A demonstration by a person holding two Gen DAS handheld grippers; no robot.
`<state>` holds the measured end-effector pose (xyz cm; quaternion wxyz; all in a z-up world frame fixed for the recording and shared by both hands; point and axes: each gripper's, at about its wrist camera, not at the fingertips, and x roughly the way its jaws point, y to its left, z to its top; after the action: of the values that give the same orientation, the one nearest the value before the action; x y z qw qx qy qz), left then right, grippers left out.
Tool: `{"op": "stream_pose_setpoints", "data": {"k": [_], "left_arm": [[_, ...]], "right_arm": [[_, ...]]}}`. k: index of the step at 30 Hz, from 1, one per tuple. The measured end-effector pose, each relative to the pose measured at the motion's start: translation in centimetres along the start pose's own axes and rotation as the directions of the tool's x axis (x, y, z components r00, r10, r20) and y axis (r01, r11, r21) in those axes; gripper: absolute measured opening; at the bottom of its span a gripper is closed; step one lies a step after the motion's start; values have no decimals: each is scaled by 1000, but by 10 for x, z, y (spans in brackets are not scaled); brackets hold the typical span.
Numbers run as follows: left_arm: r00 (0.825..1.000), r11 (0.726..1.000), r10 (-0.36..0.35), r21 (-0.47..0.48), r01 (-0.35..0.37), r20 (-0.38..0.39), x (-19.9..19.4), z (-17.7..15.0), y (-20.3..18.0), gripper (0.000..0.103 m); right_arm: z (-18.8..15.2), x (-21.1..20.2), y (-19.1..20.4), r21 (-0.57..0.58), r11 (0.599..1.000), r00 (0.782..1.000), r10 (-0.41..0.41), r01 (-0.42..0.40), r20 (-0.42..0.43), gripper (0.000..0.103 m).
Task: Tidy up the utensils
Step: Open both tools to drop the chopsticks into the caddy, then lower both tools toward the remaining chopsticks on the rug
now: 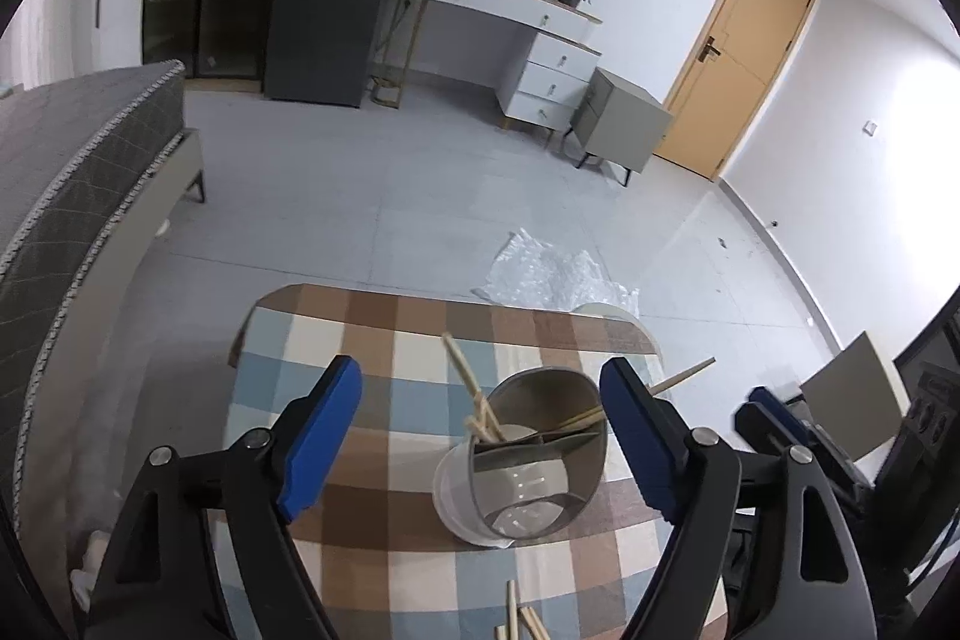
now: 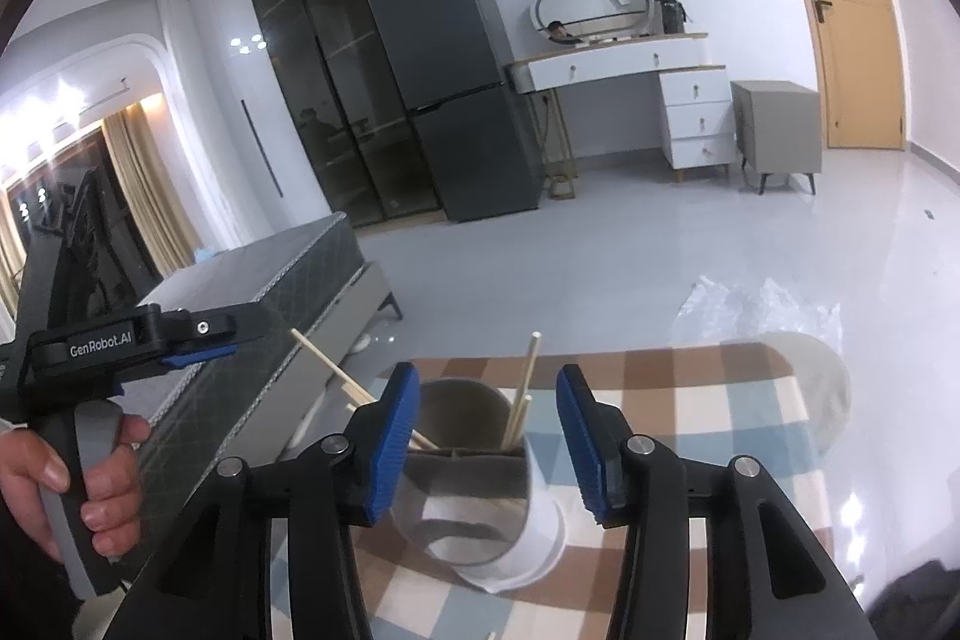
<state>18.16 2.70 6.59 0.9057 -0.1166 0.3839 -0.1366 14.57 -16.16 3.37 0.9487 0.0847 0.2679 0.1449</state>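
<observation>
Both grippers angled down over the checked table [image 1: 372,466], near its far edge. Left gripper [image 1: 480,436] wide, right gripper [image 2: 487,436] half-spread, both empty. Utensil holder [image 1: 528,454] with chopsticks [image 1: 471,388] stands just ahead, untouched.

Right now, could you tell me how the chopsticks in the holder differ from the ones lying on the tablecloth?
The chopsticks in the holder stand tilted, ends poking above the rim of the utensil holder; the loose chopsticks lie flat on the checked tablecloth at the near edge. The first are sorted, the second still wait. Both look like pale wood.

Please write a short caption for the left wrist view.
Open left gripper above a utensil holder with chopsticks on a checked tablecloth.
</observation>
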Motion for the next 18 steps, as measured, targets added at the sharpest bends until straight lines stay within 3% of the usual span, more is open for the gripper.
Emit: {"op": "stream_pose_setpoints", "data": {"k": [2,4,10,18], "left_arm": [[1000,1000,25,-3,-25,16,-9,-4,0,82],[999,1000,30,-10,-29,32,-15,-8,2,82],[994,998,58,33,-61,93,-39,-29,-11,82],[986,993,84,64,-94,143,-63,-53,-24,89]], "right_arm": [[0,-12,-1,4,1000,1000,-7,7,13,53],[-4,-23,-1,8,1000,999,-13,13,29,64],[-16,-57,9,5,1000,997,-20,19,70,74],[-35,-92,19,15,1000,996,-13,11,92,79]]}}
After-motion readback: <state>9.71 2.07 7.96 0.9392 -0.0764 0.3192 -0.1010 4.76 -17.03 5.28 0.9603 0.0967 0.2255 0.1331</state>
